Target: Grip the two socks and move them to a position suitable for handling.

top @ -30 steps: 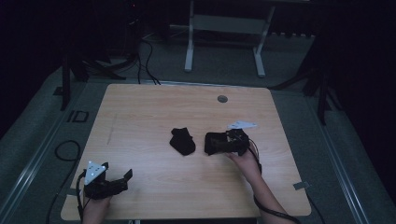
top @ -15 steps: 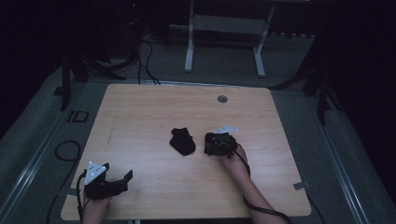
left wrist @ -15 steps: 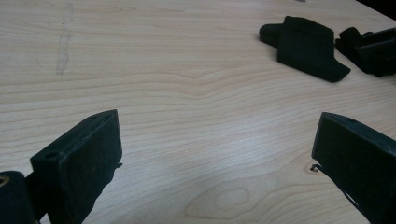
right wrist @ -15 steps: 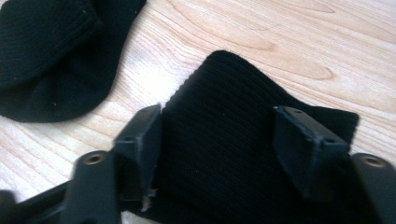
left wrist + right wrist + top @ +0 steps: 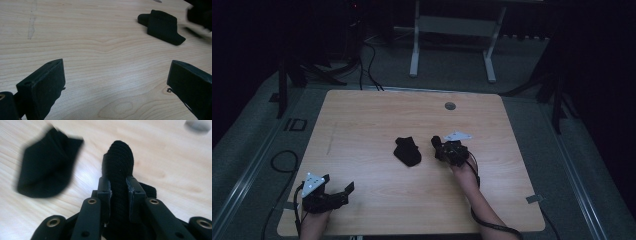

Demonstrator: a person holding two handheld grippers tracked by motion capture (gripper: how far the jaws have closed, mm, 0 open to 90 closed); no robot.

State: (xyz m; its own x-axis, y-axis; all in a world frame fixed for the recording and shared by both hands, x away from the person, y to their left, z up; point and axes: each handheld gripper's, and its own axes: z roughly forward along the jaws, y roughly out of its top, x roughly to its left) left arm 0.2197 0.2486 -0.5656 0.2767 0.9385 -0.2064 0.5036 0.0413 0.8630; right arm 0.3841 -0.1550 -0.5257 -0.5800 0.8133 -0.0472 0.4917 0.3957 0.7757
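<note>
Now the right gripper (image 5: 119, 187) is clamping its just-closing fingers on a black knitted sock (image 5: 120, 160), having shifted toward the second black sock (image 5: 407, 151) mid-desk (image 5: 362, 125); pairing looks imminent; the left gripper (image 5: 329, 192) is waiting, fingers spread wide.

black socks (image 5: 407, 151), pale wood table (image 5: 362, 120)

dim room — grey floor (image 5: 522, 80), wooden table (image 5: 362, 120)
</note>
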